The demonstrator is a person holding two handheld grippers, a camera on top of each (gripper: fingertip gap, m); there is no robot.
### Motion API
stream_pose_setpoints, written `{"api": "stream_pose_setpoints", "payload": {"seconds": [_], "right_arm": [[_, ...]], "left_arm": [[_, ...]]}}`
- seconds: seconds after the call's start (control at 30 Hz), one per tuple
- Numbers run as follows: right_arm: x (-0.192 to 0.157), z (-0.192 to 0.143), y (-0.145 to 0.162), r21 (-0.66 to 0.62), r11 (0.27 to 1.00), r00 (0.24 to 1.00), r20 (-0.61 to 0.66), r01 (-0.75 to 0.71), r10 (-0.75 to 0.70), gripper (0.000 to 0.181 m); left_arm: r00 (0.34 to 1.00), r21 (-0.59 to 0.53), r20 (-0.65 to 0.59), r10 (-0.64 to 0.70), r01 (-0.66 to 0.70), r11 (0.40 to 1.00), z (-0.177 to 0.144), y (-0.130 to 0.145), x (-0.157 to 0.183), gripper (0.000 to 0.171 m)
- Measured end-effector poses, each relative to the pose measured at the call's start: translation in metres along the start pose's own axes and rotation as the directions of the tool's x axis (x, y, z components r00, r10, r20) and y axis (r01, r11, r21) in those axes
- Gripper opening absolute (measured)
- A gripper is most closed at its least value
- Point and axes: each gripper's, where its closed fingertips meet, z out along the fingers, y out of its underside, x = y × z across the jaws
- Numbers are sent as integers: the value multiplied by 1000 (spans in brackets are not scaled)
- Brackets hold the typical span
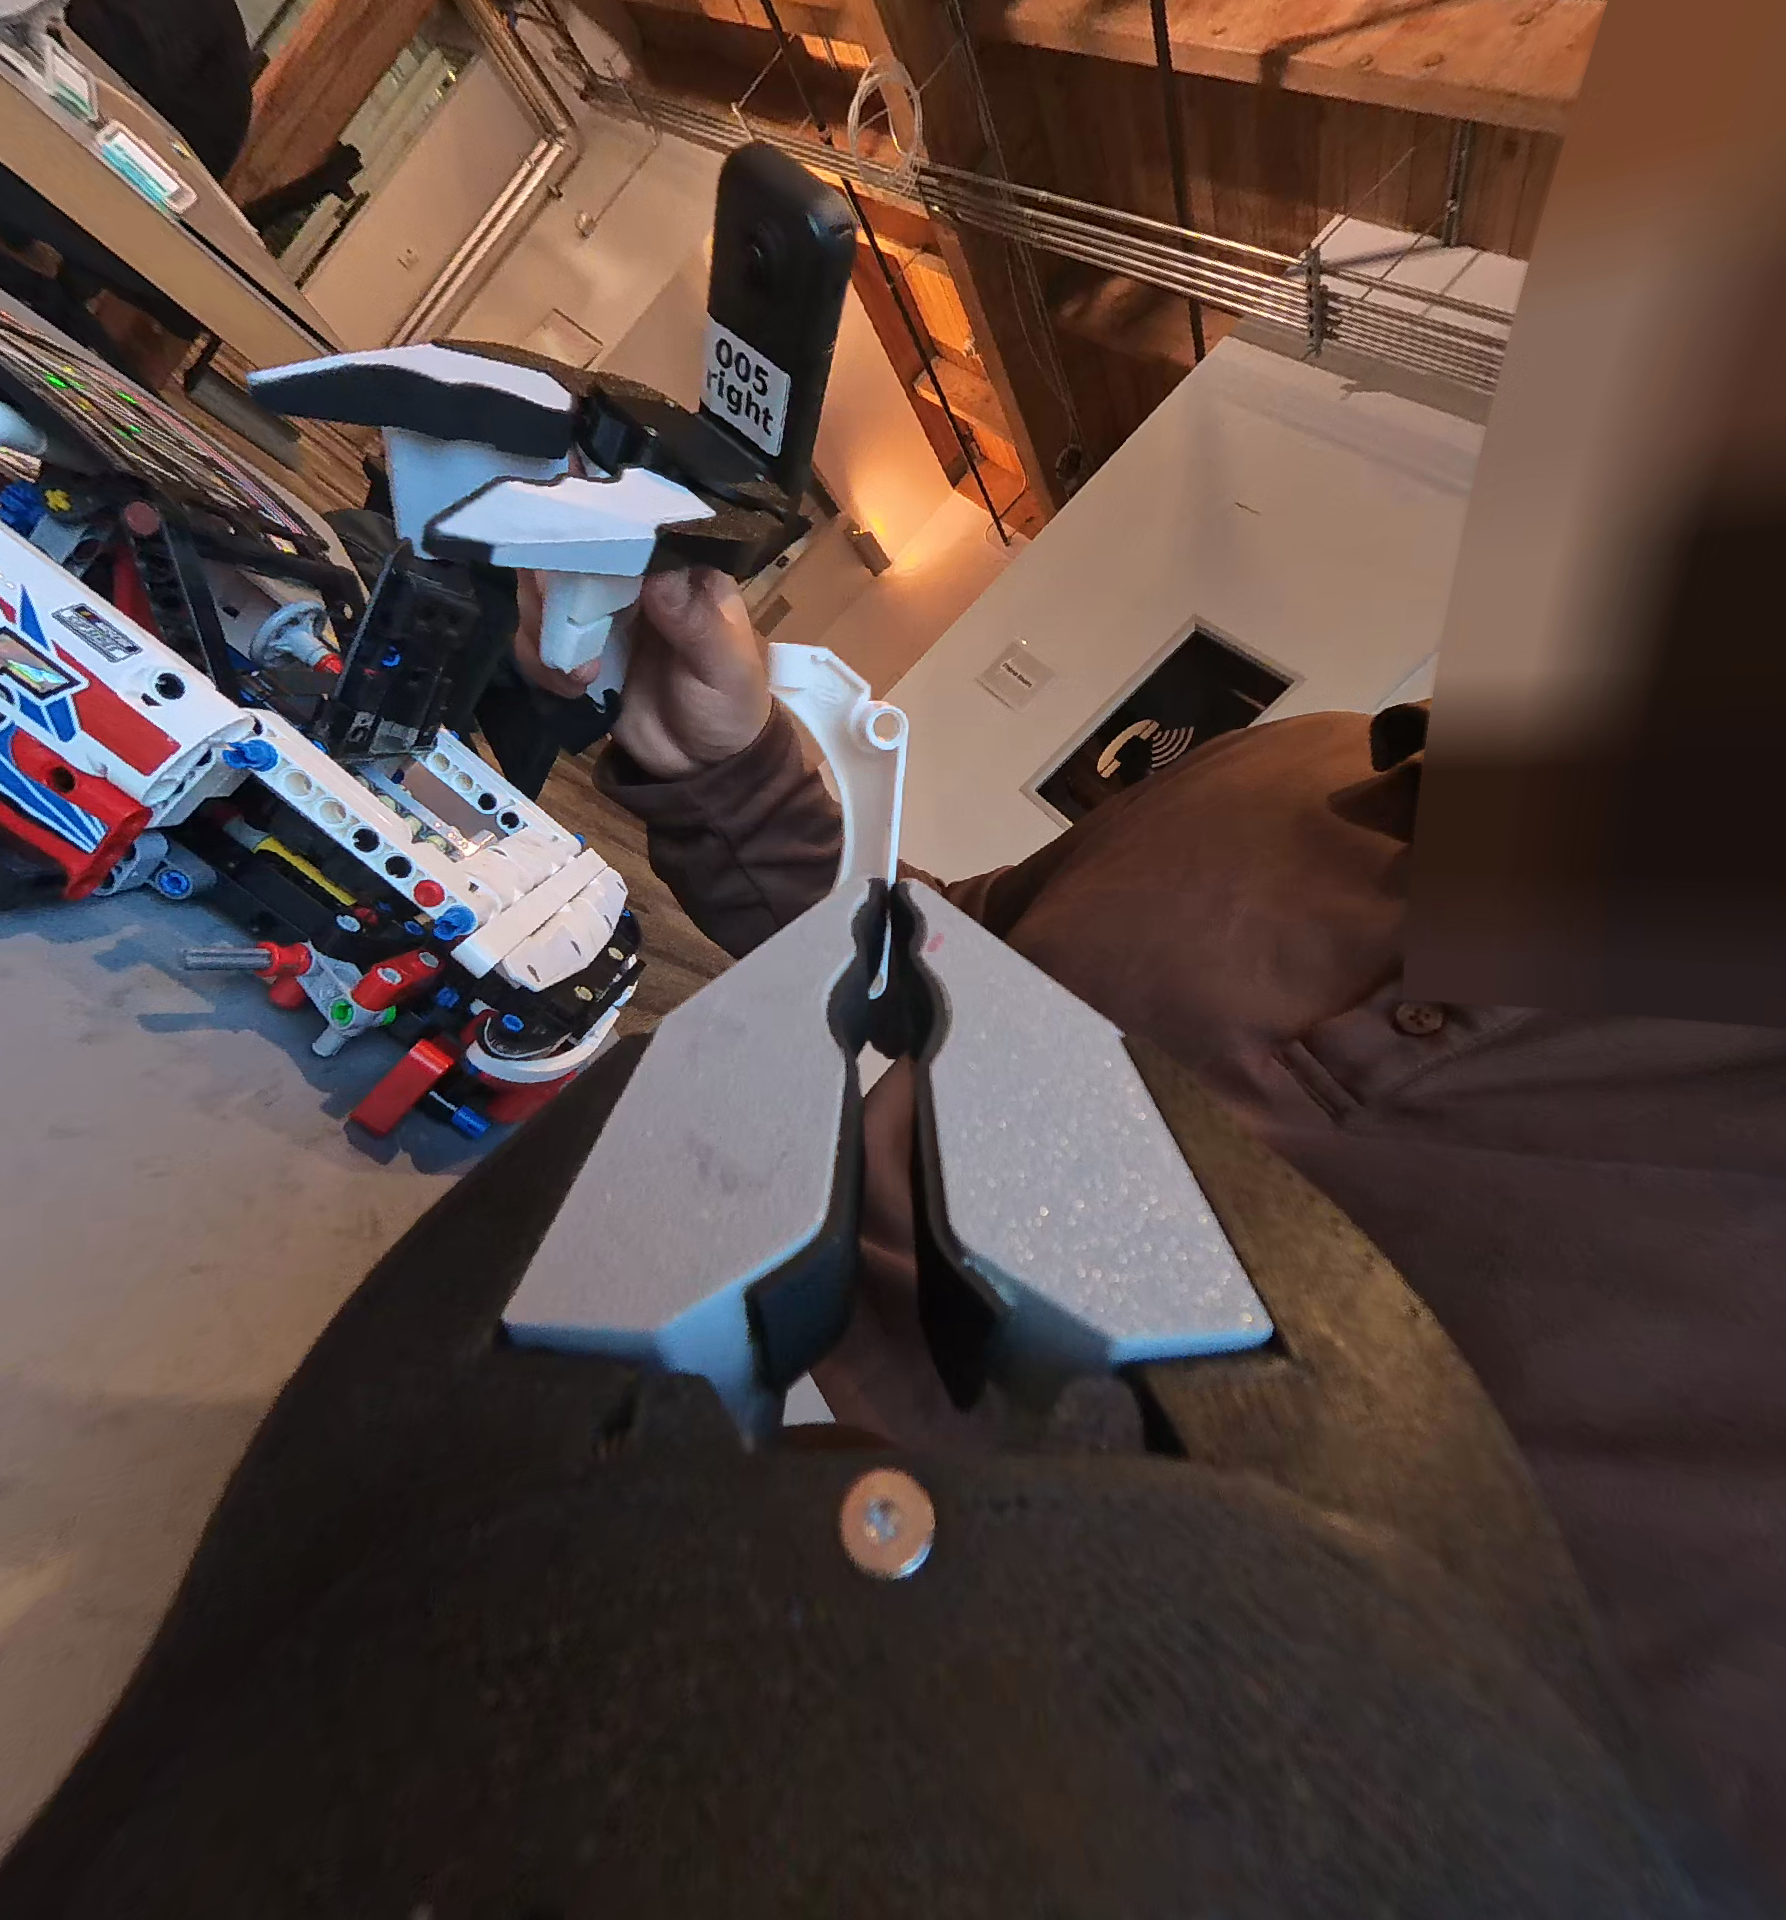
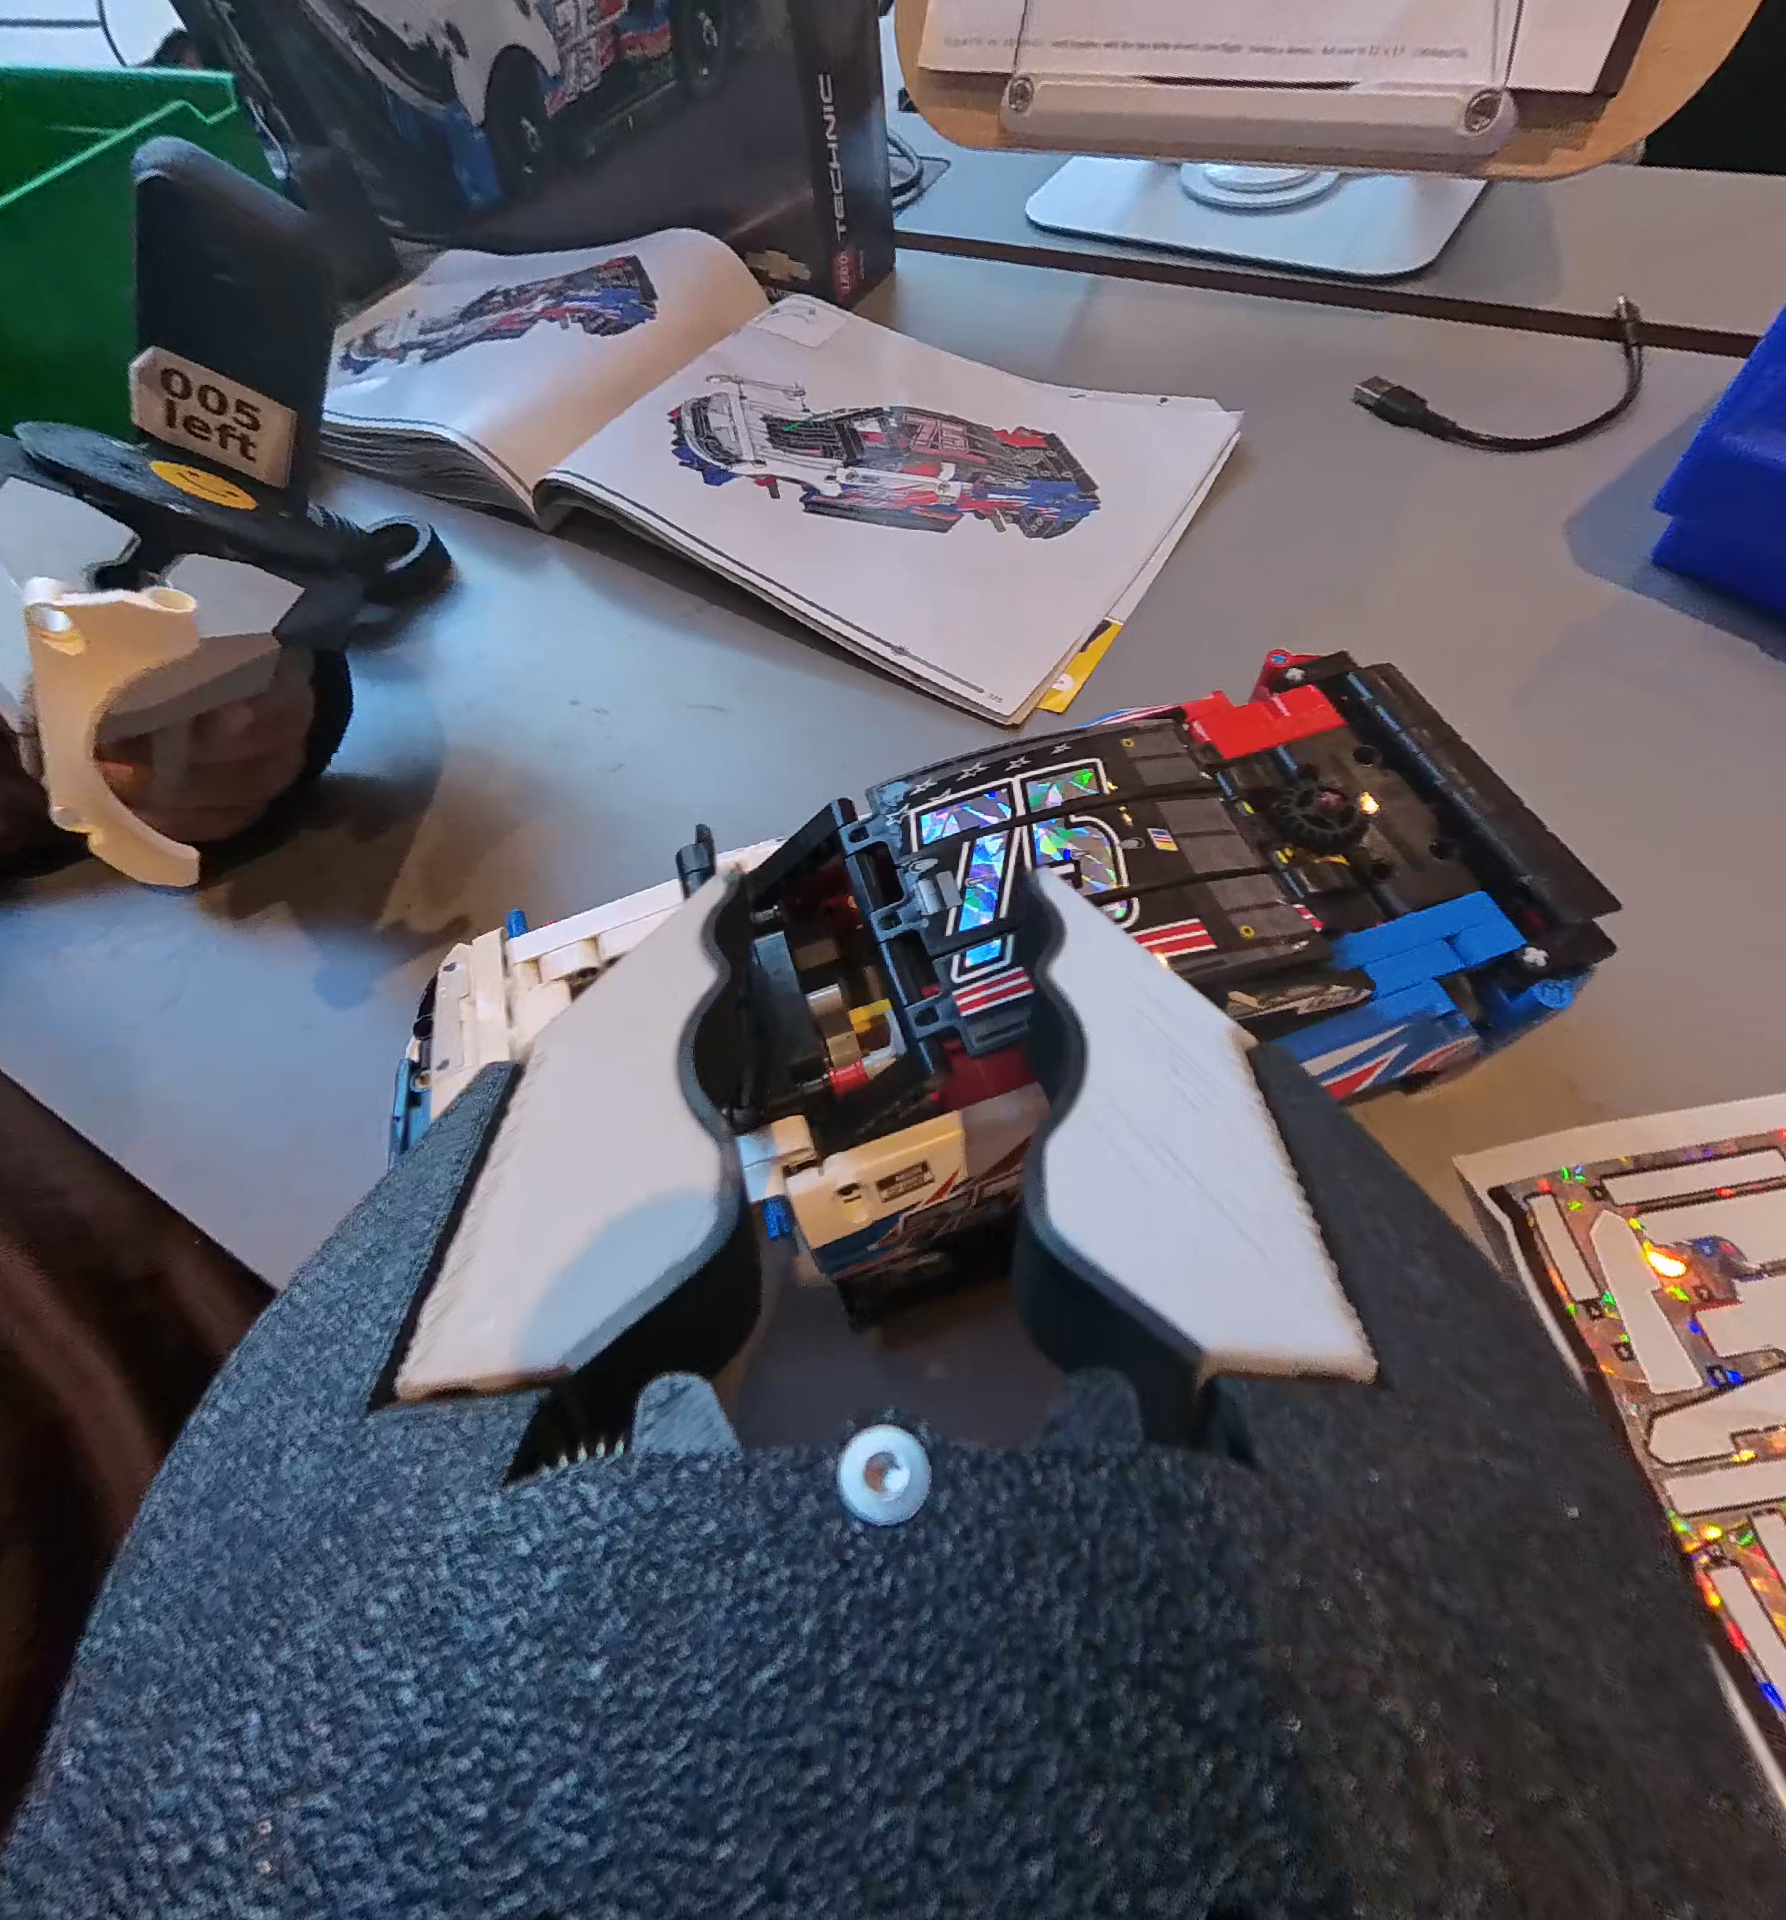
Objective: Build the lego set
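Note:
My left gripper (image 1: 887, 920) is shut on a white curved arch piece (image 1: 868, 769) and holds it up in the air, off the table. In the right wrist view the left gripper (image 2: 110, 613) and the arch piece (image 2: 110, 810) show at the far left. The Lego car (image 2: 1180, 894), white, red, blue and black with a shiny roof sticker, lies on the grey table (image 2: 577, 727). My right gripper (image 2: 884, 914) is open, its jaws either side of the car's black cabin frame. In the left wrist view the right gripper (image 1: 349, 457) hovers over the car (image 1: 245, 790).
An open instruction booklet (image 2: 868, 468) lies behind the car, with the set's box (image 2: 608, 125) beyond it. A green bin (image 2: 37, 239) is at the far left, a blue bin (image 2: 1772, 457) at the right. A shiny sticker sheet (image 2: 1699, 1403), a black cable (image 2: 1491, 416) and a monitor stand (image 2: 1253, 208) are nearby.

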Motion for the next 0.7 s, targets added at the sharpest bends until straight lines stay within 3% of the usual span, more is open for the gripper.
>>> {"api": "stream_pose_setpoints", "payload": {"seconds": [0.43,0.7], "right_arm": [[16,0,7,-23,999,998,-56,-22,21,51],[-13,-16,-5,53,998,994,109,-20,14,52]], "left_arm": [[1000,0,2,-3,3,1000,0,0,-1,0],[1000,-12,9,5,-5,1000,2,2,-1,0]]}}
